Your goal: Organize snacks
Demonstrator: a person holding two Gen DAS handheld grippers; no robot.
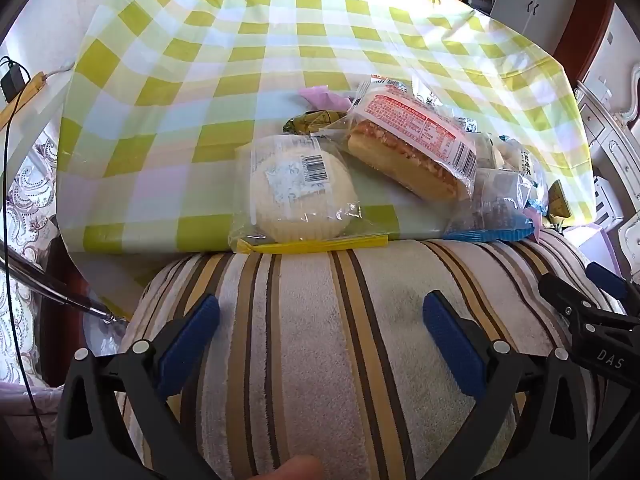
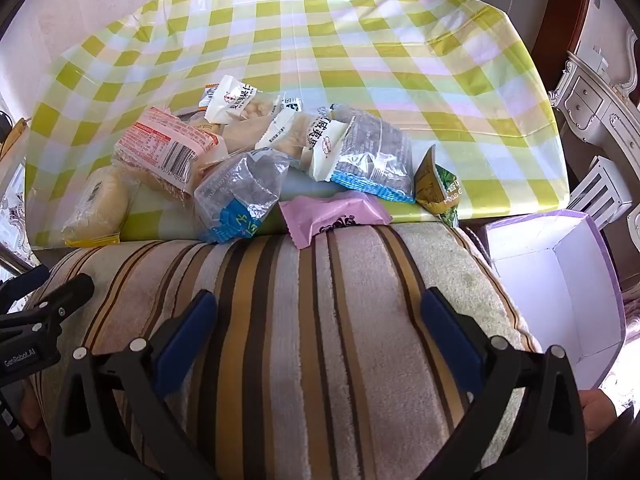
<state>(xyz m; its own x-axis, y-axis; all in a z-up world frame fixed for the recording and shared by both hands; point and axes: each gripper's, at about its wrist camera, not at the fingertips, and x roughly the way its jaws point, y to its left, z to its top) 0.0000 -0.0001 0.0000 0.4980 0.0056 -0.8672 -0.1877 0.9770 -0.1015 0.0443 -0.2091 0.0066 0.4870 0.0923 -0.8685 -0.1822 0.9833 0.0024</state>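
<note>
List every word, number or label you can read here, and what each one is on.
"DAS": on the right gripper's black body, seen from the left wrist.
"GenRobot.AI": on the left gripper's black body, seen from the right wrist.
Red-and-white label on the cake packet: too small to read.
Barcode sticker on the round bun packet: digits blurred.
White packets: large characters, unreadable.

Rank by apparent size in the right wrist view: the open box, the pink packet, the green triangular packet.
1. Open box, though it sits nearer the camera.
2. Pink packet.
3. Green triangular packet, clearly smallest, partly cut off by the cushion edge.
</note>
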